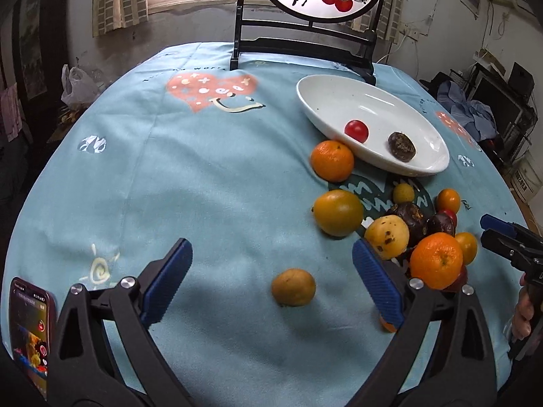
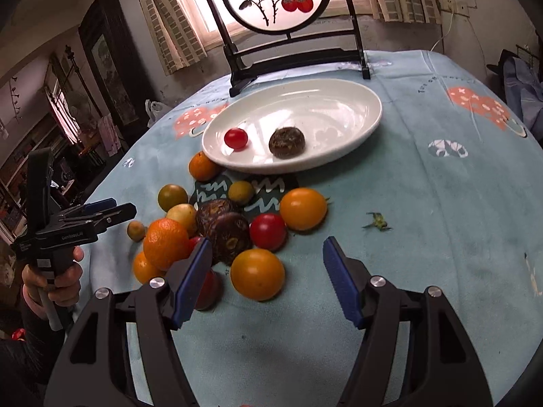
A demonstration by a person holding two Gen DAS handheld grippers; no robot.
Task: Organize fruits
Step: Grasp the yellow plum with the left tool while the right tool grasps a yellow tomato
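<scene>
A white oval dish (image 1: 339, 98) (image 2: 339, 101) holds a red tomato (image 1: 356, 131) (image 2: 236, 138) and a dark brown fruit (image 1: 401, 147) (image 2: 286, 142). Several oranges, yellow fruits, dark fruits and tomatoes lie in a pile (image 1: 420, 234) (image 2: 217, 227) on the blue cloth in front of the dish. My left gripper (image 1: 271, 271) is open and empty, above a lone yellow-brown fruit (image 1: 293, 287). My right gripper (image 2: 268, 271) is open and empty, with an orange-yellow fruit (image 2: 257, 274) between its fingers. Each gripper also shows in the other's view: the right (image 1: 492, 229), the left (image 2: 112, 208).
A black wooden stand with a round painted screen (image 1: 305, 47) (image 2: 292, 57) stands at the table's far edge behind the dish. A phone (image 1: 30, 332) lies at the near left. A small green stem scrap (image 2: 376, 221) lies on the cloth to the right.
</scene>
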